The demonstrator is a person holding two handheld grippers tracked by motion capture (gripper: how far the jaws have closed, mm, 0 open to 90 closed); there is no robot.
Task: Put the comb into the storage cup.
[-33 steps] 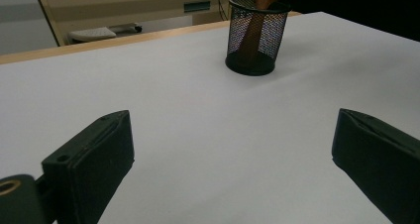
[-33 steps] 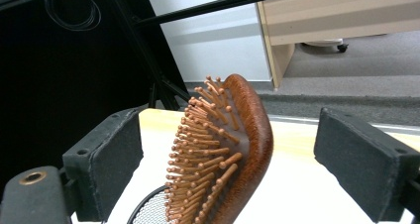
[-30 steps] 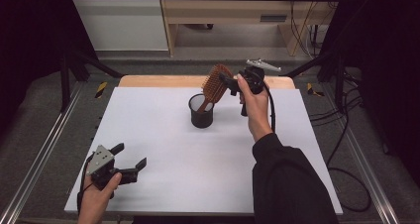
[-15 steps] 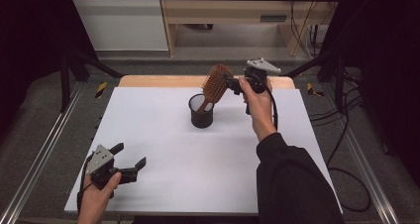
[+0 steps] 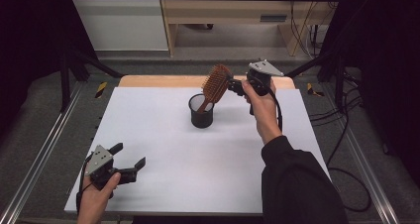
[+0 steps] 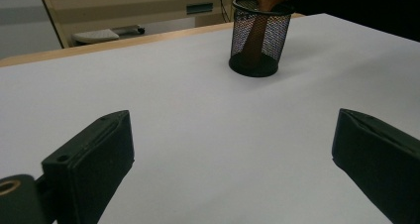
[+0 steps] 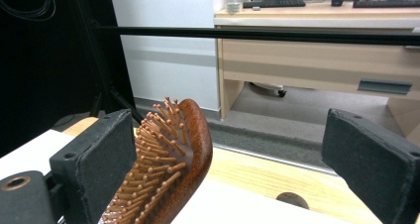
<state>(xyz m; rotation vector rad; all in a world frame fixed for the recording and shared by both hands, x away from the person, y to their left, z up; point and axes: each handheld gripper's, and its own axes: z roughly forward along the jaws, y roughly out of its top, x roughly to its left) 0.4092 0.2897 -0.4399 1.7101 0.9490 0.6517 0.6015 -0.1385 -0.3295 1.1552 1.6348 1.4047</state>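
One container: a black mesh cup [image 5: 201, 112] stood upright toward the far middle of the table.
Table [image 5: 158, 135]: white top with a wooden strip along its far edge; it bore the cup.
Mesh cup contents: a wooden hairbrush [image 5: 214, 85], handle down inside the cup, head up and out, leaning toward the right gripper; through the mesh in the left gripper view [image 6: 260, 35] the handle ran slanting to the base.
Hairbrush head: bristled face turned toward one pad in the right gripper view [image 7: 168, 169], bristles just beside or touching it, the other pad well apart.
Right gripper [image 5: 236, 86]: held above the table just right of the cup, jaws spread wide around the brush head after just opening, not pinching it.
Left gripper [image 5: 130, 158]: at the near left corner of the table, jaws spread wide with nothing between them, well apart from the cup.
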